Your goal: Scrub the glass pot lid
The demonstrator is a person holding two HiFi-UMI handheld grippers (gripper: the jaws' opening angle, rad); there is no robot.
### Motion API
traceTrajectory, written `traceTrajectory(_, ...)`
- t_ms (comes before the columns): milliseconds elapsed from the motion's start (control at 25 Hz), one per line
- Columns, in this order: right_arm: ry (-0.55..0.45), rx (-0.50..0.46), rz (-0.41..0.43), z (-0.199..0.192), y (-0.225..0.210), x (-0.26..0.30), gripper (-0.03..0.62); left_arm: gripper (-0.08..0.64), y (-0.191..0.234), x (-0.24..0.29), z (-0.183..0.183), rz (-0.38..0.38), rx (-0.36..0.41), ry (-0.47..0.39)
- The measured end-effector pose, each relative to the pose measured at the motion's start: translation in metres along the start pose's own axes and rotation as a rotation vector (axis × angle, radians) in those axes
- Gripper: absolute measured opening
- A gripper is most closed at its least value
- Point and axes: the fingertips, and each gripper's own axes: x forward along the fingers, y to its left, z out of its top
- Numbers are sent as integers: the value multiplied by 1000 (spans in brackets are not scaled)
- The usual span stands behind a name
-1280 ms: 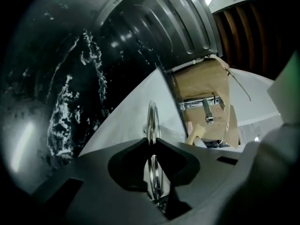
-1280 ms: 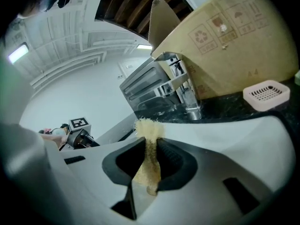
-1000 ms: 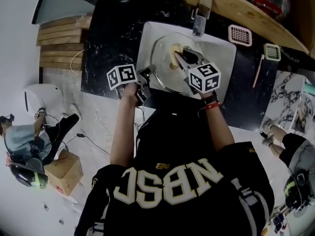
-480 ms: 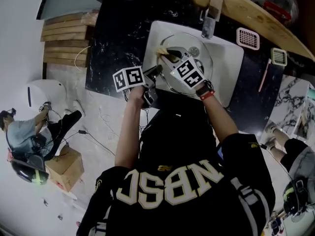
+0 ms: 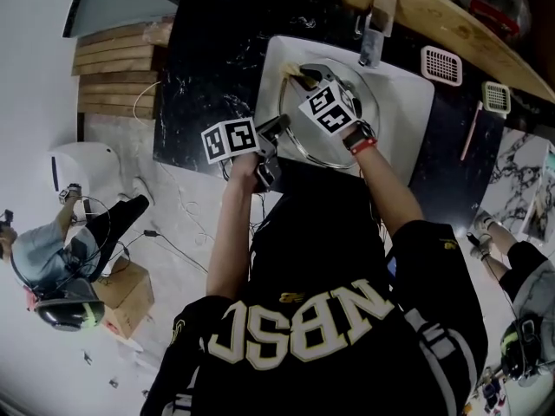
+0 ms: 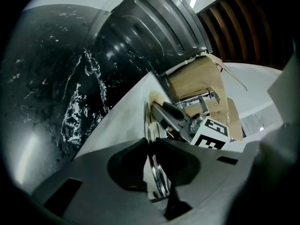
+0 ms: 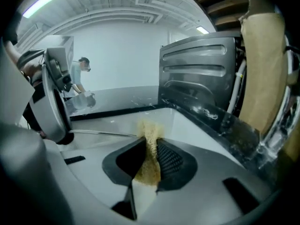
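The glass pot lid (image 5: 323, 152) sits over the white sink (image 5: 408, 120), which is sunk in the black bench (image 5: 204, 68). The left claw (image 5: 279, 126) is clenched on its metal rim at about 9 o'clock. In the left gripper view the rim (image 6: 149, 125) runs edge-on between the pads. The right claw (image 5: 301, 78) is pinched tight on a yellow sponge (image 5: 291, 71), which is up at the lid's 11 o'clock edge.

To scrub well from here, I'd say the left claw should hold firm and steady, since a thin, wet rim would slip or twist easily under sideways pushing. The sponge (image 7: 150, 144) pokes out only a little past the right claw's (image 7: 149, 156) tips. It wants laying flat on the glass, so the soft pad rubs the lid and not the hard jaw ends. Short strokes along the rim and then inward towards the knob seem safest, with the pressure aimed towards the held side so the lid doesn't get levered out.

By my count there are one lid, one sponge, two claws, one sink and one tap (image 5: 375, 33) at its 12 o'clock. There are also two small white gridded strainers (image 5: 441, 66) (image 5: 496, 98) on the bench, off at 2 o'clock.
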Motion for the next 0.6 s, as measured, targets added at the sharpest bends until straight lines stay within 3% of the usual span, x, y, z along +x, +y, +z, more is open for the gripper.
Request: traceTrajectory(600,291,-75,-153,-101,-64,10,71,72,3,-1,2,-17,-62,2)
